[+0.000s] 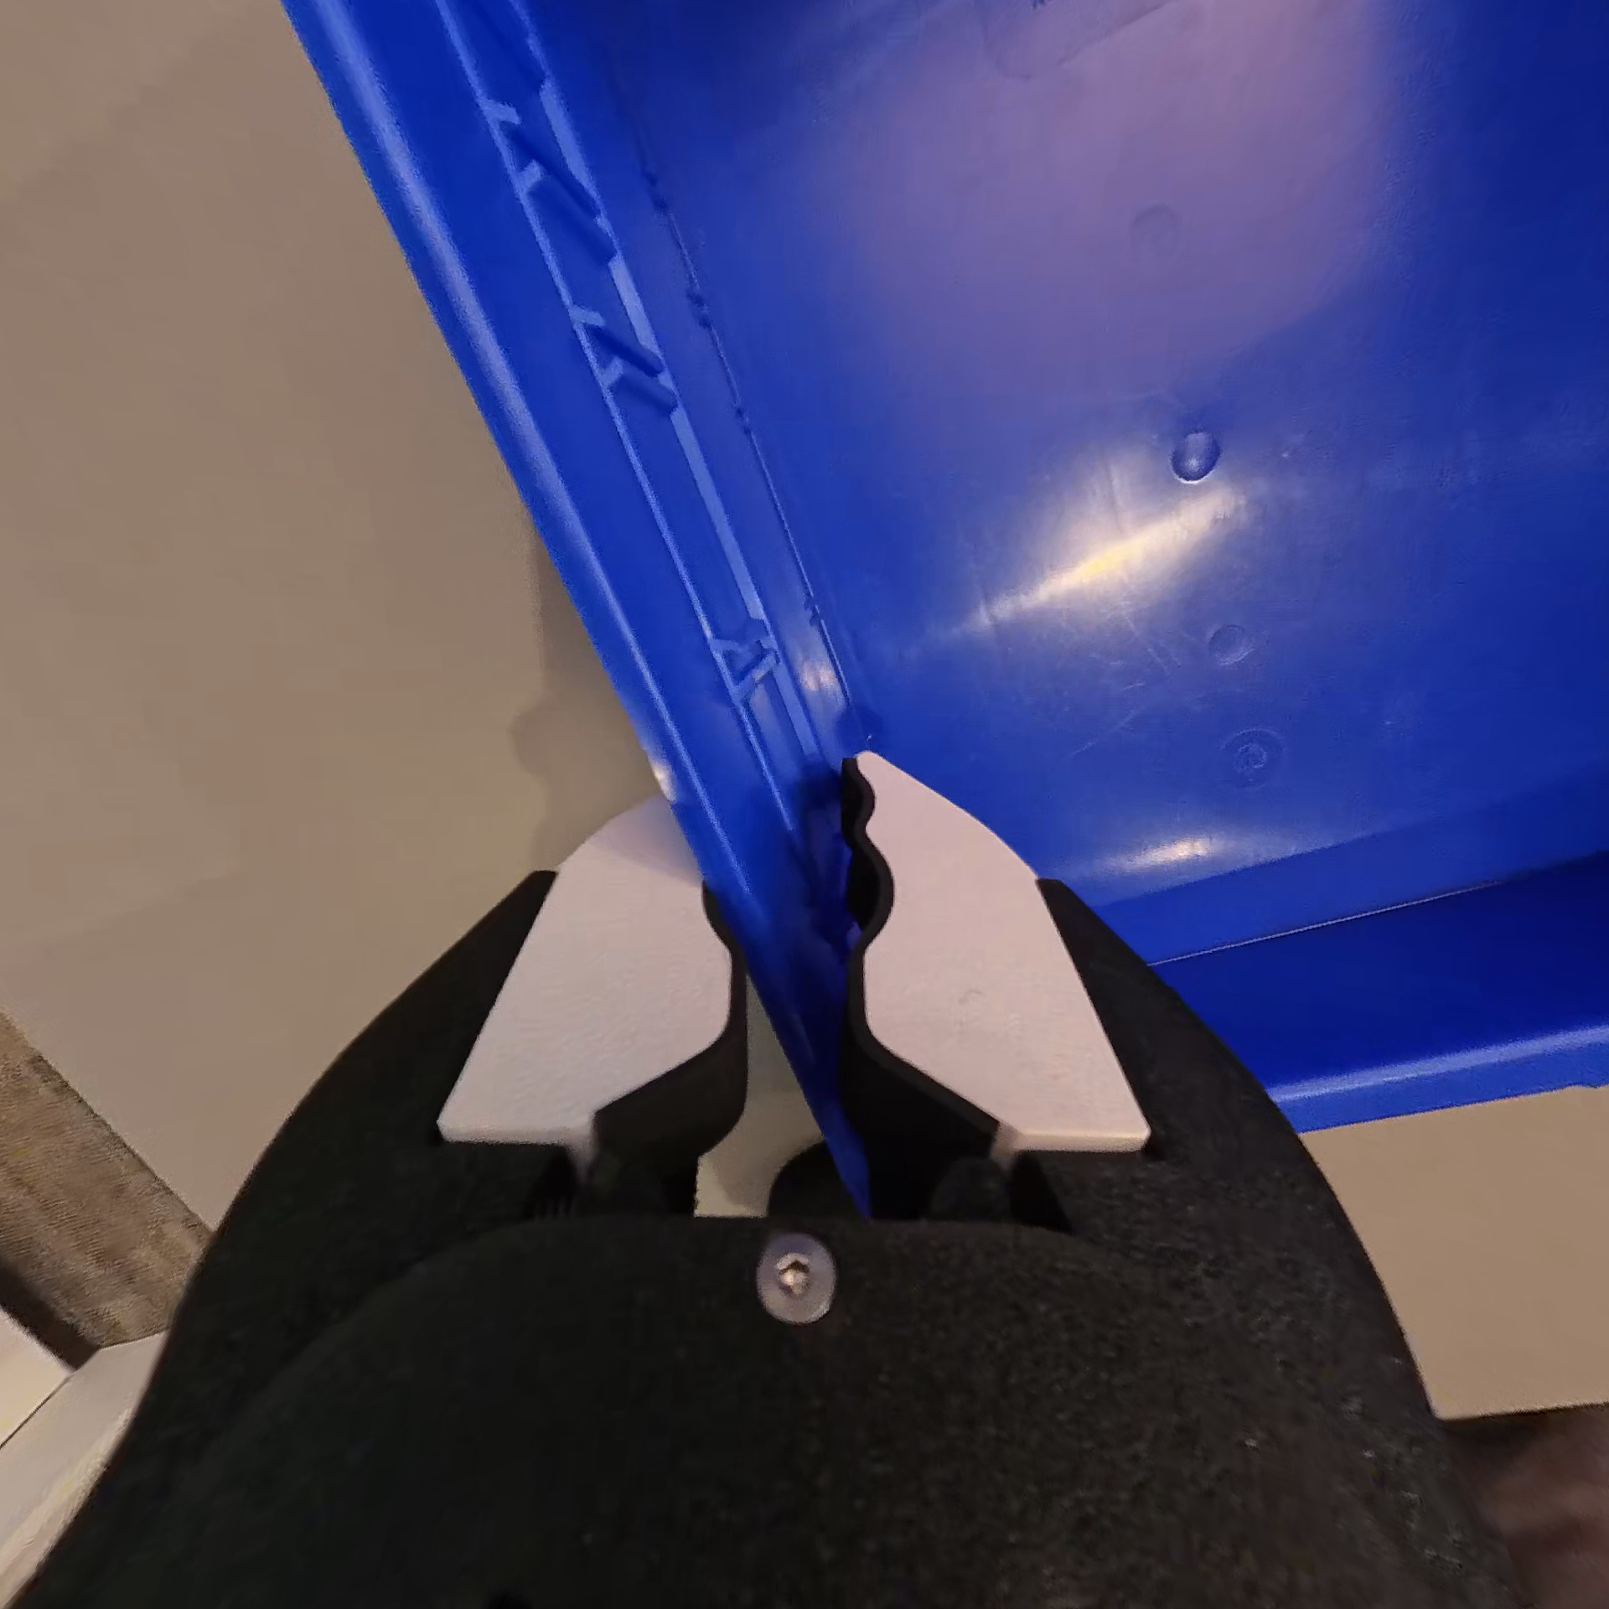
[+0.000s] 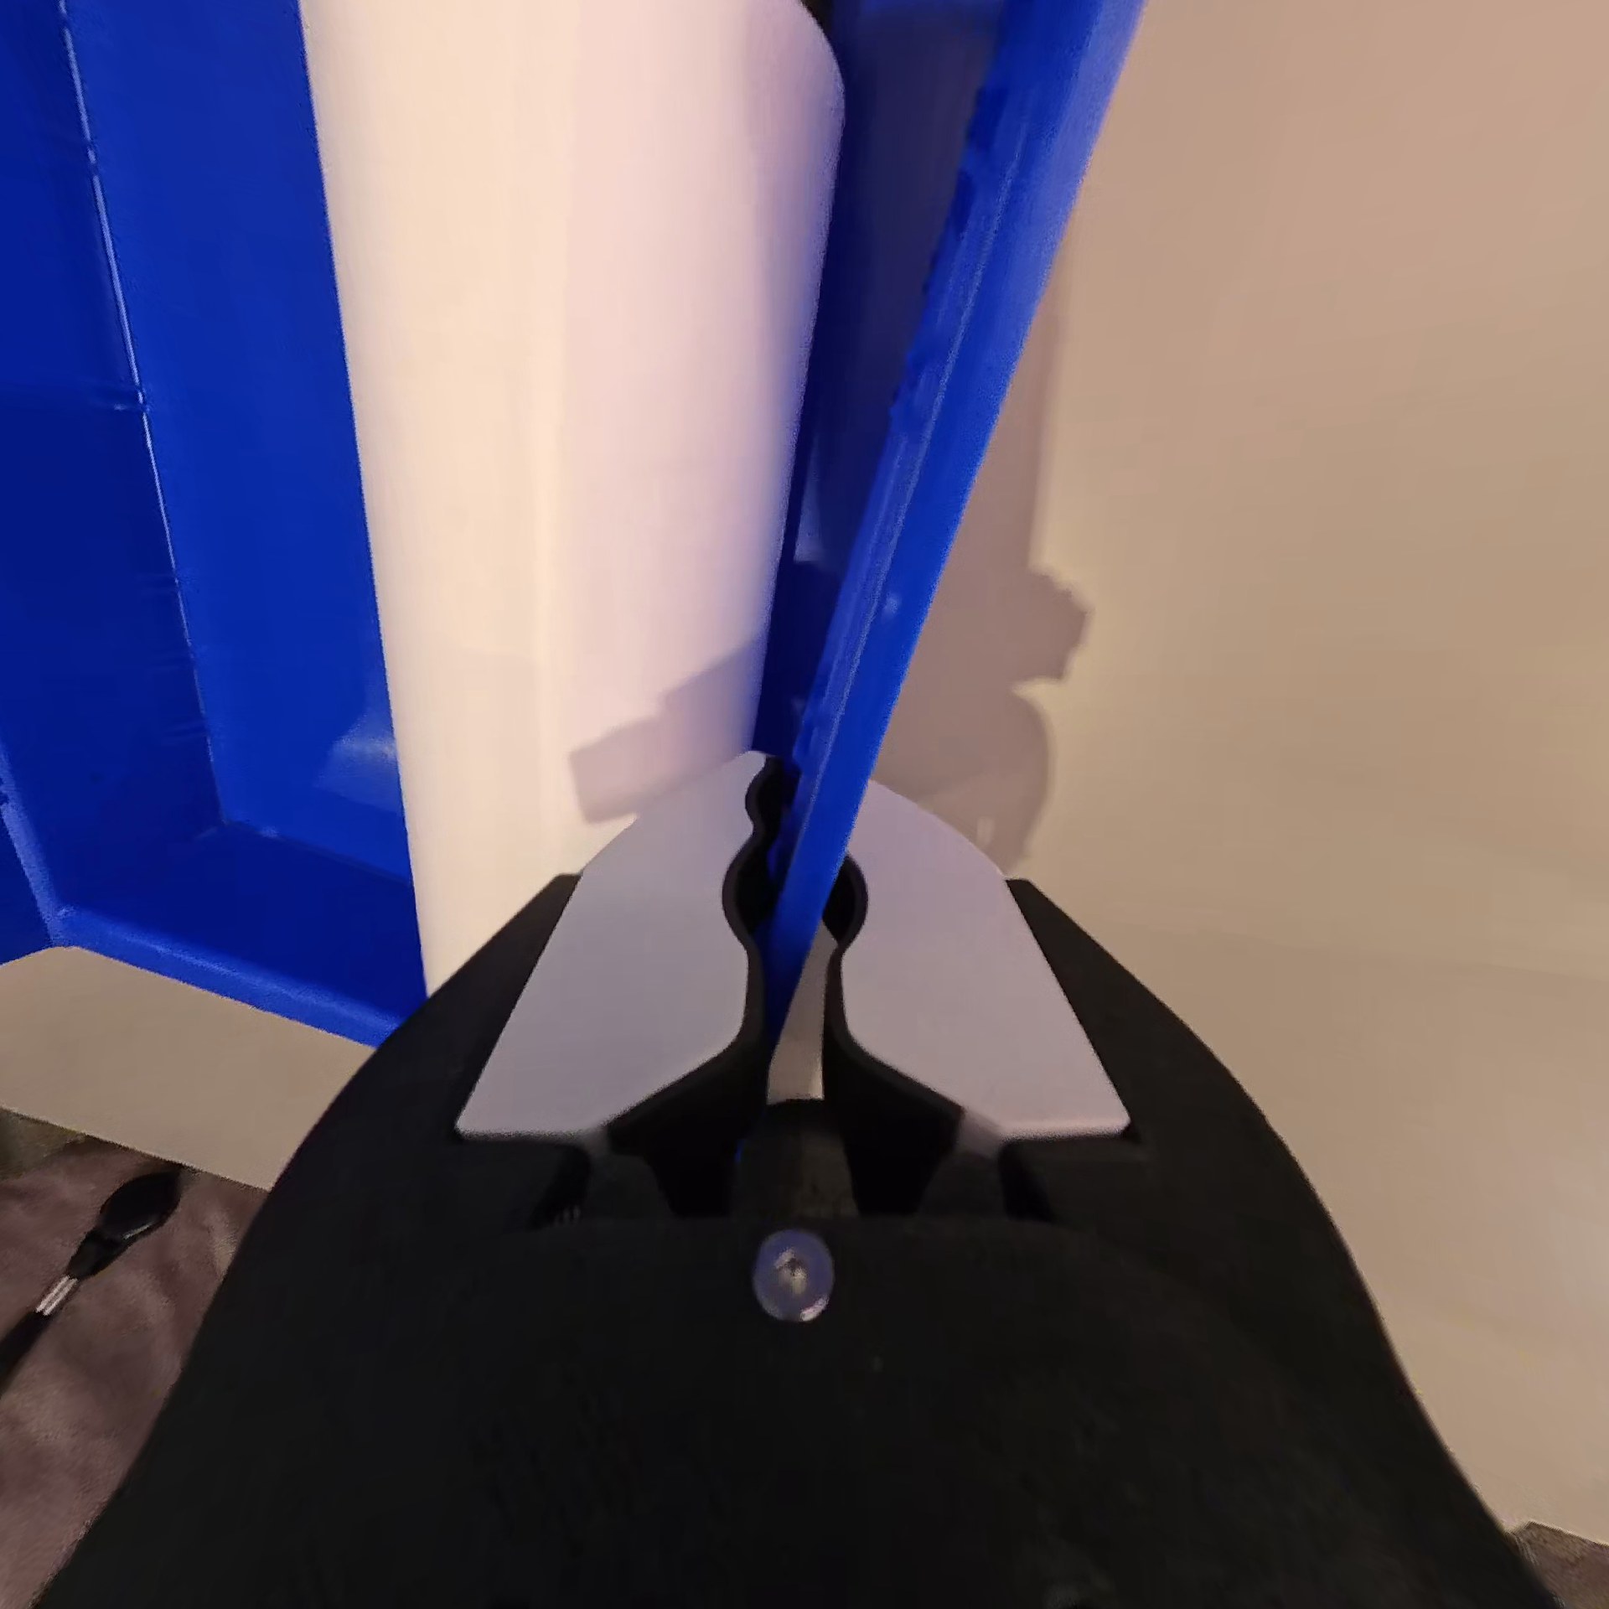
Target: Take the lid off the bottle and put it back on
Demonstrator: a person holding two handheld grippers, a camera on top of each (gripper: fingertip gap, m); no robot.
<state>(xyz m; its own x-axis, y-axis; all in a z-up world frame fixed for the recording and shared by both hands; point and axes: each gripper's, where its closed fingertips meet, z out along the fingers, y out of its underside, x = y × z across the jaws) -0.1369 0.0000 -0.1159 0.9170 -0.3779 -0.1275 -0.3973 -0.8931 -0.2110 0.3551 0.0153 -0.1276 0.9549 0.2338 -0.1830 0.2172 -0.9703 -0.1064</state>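
One blue bin (image 1: 1088,435), walls clamped by left gripper (image 1: 788,905) and right gripper (image 2: 797,879). One white bottle (image 2: 566,392) ahead-left of right gripper; lid cut off.

I see a plain cream tabletop (image 1: 261,540) under warm light w/ soft shadows. Grey-brown carpet (image 1: 78,1175) shows past its lower-left edge; same in right wrist view. A black cord w/ oval fob (image 2: 96,1245) lies on carpet there.

Left hand-held gripper (image 1: 788,879) clamped; right hand-held gripper (image 2: 805,836) clamped likewise.
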